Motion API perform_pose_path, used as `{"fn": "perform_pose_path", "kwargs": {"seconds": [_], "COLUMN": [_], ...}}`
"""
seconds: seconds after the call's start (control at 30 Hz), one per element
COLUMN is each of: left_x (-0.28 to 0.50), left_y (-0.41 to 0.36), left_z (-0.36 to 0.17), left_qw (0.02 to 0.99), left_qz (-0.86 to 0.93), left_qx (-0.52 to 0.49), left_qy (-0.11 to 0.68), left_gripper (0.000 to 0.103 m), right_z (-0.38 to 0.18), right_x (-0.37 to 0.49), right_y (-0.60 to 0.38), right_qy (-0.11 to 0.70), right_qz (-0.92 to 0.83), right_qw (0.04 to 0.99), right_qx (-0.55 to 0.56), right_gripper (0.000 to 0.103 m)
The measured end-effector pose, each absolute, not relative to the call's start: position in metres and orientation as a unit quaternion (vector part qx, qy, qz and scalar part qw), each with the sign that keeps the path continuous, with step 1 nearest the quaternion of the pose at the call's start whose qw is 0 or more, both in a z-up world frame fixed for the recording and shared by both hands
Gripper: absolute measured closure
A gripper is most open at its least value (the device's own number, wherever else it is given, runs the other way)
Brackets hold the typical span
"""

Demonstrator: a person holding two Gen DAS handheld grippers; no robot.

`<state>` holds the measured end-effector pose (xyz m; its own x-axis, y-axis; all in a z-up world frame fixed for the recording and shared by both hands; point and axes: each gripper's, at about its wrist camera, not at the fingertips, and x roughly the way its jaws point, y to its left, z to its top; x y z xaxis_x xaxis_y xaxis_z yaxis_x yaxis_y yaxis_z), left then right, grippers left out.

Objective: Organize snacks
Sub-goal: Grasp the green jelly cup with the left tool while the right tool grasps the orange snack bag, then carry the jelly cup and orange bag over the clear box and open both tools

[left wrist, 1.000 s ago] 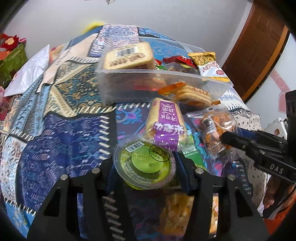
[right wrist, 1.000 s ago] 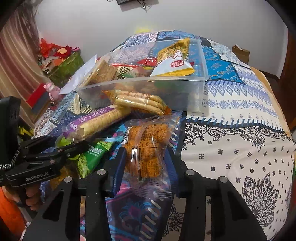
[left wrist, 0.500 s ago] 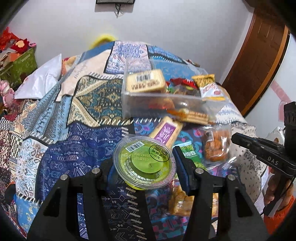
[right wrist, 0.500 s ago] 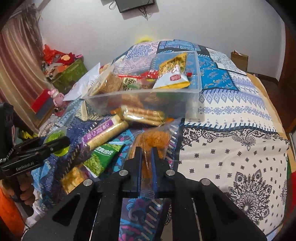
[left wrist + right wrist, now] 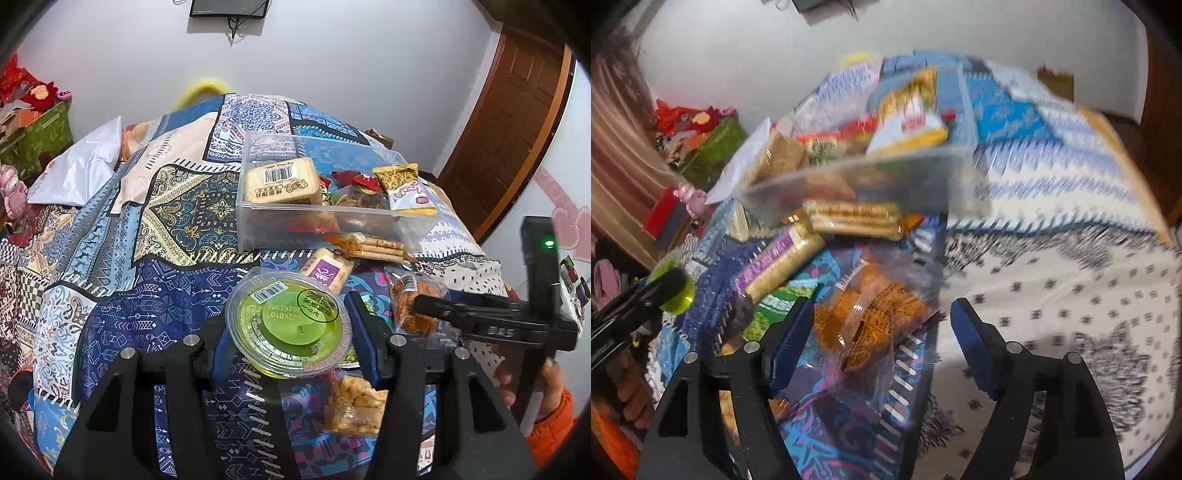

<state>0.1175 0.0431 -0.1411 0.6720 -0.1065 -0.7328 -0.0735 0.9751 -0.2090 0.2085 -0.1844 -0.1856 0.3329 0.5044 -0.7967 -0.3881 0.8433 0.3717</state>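
- Left tongs (image 5: pixel 288 332) clench a green jelly cup (image 5: pixel 287 326).
- Right tongs (image 5: pixel 882 343) released, straddling an orange snack packet (image 5: pixel 875 325).
- Clear bin (image 5: pixel 317 229) beyond; right view blurred.

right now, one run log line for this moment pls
left tool: shut on green jelly cup | right tool: open around orange snack packet | clear bin: partly filled | view: right blurred

Even indoor light, sharp left view, right view motion-blurred, fisheye bending, dark vignetted corners
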Motion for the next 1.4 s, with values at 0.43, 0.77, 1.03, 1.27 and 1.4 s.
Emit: {"fn": "perform_pose_path", "kwargs": {"seconds": [0.43,0.77,1.03,1.27,1.4], "left_x": [0.124,0.144,0.173,0.209,0.23], "left_y": [0.046,0.045,0.045,0.054,0.06], "left_z": [-0.141,-0.111,-0.083,-0.076,-0.081], "left_qw": [0.909,0.926,0.938,0.941,0.939], "left_qz": [-0.01,-0.012,-0.011,0.001,0.004], "left_qx": [-0.119,-0.114,-0.108,-0.114,-0.12], "left_qy": [0.399,0.36,0.329,0.317,0.322], "left_gripper": [0.048,0.048,0.048,0.048,0.048], "right_z": [-0.183,-0.137,-0.093,-0.078,-0.08], "right_x": [0.202,0.19,0.212,0.246,0.269], "right_y": [-0.172,-0.191,-0.181,-0.16,-0.143], "right_qy": [0.484,0.433,0.375,0.351,0.356], "right_qz": [0.287,0.291,0.299,0.3,0.305], "right_qw": [0.826,0.853,0.877,0.887,0.883], "right_qx": [0.002,0.007,0.015,0.012,0.01], "right_gripper": [0.061,0.063,0.063,0.063,0.063]}}
